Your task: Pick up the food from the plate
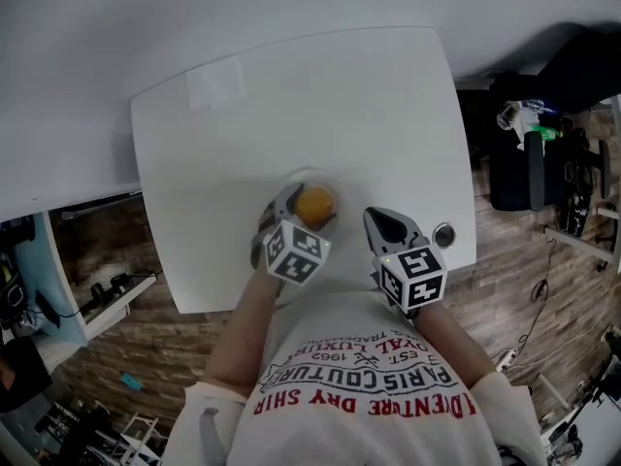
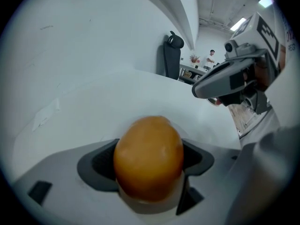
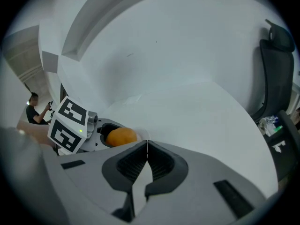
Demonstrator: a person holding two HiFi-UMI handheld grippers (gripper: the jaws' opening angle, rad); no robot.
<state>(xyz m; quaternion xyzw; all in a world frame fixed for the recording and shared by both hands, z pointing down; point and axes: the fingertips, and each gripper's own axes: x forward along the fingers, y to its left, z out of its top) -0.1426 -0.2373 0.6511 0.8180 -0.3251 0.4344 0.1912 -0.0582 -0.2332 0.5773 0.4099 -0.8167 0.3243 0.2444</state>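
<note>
A round orange piece of food [image 1: 314,204] sits on a small white plate [image 1: 307,174] near the front of the white table [image 1: 291,95]. My left gripper [image 1: 303,212] has its jaws on both sides of the food [image 2: 149,157], and both dark pads touch it, with the plate [image 2: 154,206] just beneath. My right gripper [image 1: 383,223] hovers to the right of the plate, jaws shut and empty. In the right gripper view its closed jaws [image 3: 146,149] point past the food [image 3: 121,136] and the left gripper's marker cube [image 3: 68,124].
A round metal fitting [image 1: 443,234] is set in the table near its right front edge. A black chair [image 1: 529,163] stands to the right on the wood floor. A white wall runs behind the table. A person [image 3: 33,108] stands far off.
</note>
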